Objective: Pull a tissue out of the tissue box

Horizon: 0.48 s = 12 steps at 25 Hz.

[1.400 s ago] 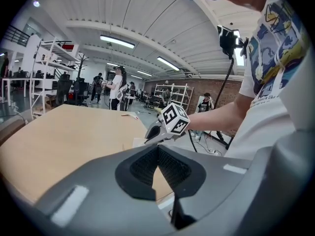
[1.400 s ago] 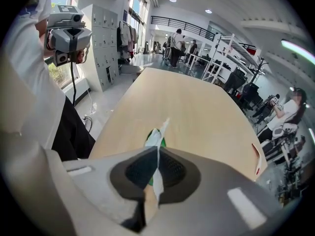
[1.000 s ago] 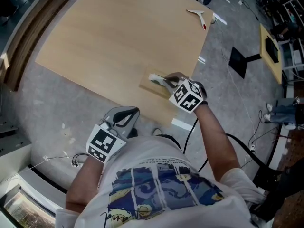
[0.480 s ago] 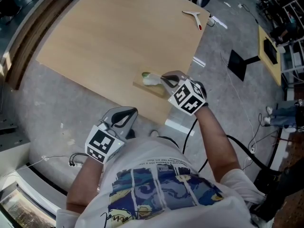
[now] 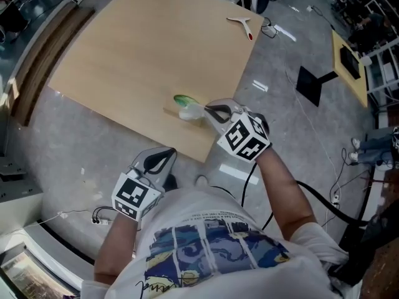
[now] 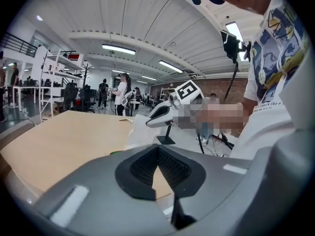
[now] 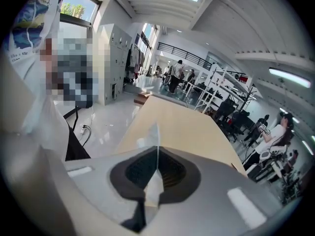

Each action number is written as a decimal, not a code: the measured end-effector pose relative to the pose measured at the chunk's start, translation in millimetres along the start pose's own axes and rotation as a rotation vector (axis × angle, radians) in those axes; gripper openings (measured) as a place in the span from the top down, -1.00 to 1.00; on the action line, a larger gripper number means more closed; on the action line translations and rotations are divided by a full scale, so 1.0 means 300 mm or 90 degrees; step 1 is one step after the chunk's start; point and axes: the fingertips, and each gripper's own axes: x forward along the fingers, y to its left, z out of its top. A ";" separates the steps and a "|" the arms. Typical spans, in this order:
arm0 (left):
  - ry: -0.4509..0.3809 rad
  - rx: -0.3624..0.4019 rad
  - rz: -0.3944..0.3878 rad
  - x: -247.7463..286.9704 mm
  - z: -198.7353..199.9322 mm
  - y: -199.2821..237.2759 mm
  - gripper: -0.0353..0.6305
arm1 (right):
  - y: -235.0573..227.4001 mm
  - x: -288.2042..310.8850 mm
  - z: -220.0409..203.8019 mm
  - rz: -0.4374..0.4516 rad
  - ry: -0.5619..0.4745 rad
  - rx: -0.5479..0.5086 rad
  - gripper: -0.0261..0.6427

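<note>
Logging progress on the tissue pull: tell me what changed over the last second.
The right gripper, jaws shut on the tissue, lifted away from the tissue box and drew the tissue up out of it. A green patch on the box top now shows. Nothing was newly grasped or released. The left gripper stayed shut and empty off the near edge of the table, and the box remains on the table.

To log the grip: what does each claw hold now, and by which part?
The right claw pinches the thin white tissue by one end; the left claw is shut and holds nothing.
</note>
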 end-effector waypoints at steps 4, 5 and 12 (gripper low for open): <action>-0.006 -0.004 0.019 -0.006 -0.003 -0.051 0.88 | 0.034 -0.068 -0.008 0.000 -0.017 -0.008 0.91; -0.007 -0.004 0.025 -0.010 -0.004 -0.064 0.88 | 0.044 -0.087 -0.009 0.000 -0.022 -0.010 0.91; -0.005 -0.008 0.068 -0.058 -0.019 -0.148 0.88 | 0.126 -0.214 -0.003 0.002 -0.062 -0.028 0.91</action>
